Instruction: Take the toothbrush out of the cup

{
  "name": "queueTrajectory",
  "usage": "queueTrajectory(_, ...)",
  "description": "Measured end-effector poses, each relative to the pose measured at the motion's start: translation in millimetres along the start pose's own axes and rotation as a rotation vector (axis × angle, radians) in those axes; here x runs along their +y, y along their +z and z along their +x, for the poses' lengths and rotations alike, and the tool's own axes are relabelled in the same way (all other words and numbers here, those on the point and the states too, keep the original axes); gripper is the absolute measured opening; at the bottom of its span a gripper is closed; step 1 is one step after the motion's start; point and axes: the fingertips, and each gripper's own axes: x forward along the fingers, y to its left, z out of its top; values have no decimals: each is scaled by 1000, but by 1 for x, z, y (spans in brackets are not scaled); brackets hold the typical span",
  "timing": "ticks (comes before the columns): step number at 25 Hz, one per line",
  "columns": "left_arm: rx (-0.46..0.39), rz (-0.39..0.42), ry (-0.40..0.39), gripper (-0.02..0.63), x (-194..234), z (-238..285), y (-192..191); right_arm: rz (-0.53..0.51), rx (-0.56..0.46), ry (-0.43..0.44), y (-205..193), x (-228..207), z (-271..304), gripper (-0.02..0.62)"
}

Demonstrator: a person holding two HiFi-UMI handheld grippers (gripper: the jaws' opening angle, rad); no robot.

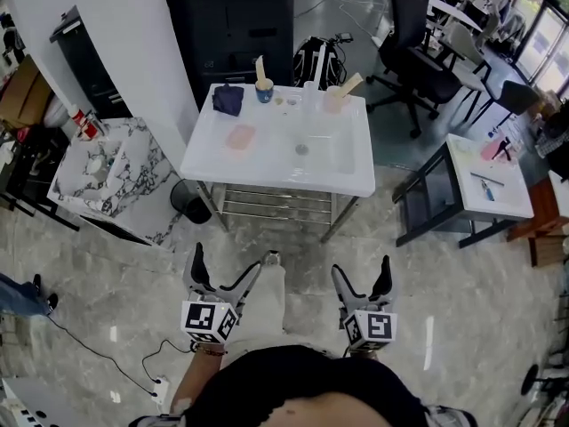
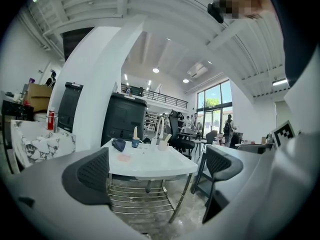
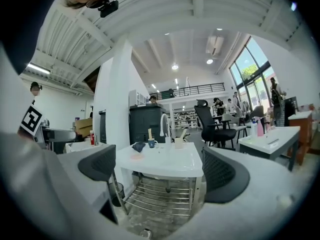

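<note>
At back of sink point(image 1: 267, 172), cloth point(image 1: 228, 99) left of cup point(image 1: 264, 91), another cup point(image 1: 334, 100) further right

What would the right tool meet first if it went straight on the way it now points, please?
Most likely the front edge of the white sink, which the right tool frames between its open jaws; nothing shows before it, though depth is unclear.

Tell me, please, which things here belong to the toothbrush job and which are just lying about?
For the job: blue cup holding a toothbrush; pale cup holding a second toothbrush; left gripper and right gripper, both open.
Lying about: dark cloth, pink soap bar, faucet.
</note>
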Motion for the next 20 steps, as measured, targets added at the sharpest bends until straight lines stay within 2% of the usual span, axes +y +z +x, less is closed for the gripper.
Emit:
queueTrajectory(6,48,-38,1,574,30,55,-2,-15,15,-20,0,-11,56,534)
queueTrajectory(11,18,-24,-41,574,54,132,19,-9,-33,-41,22,-26,131,534)
queueTrajectory(20,15,-6,-49,574,106,230,50,1,-61,-62,47,-42,237,534)
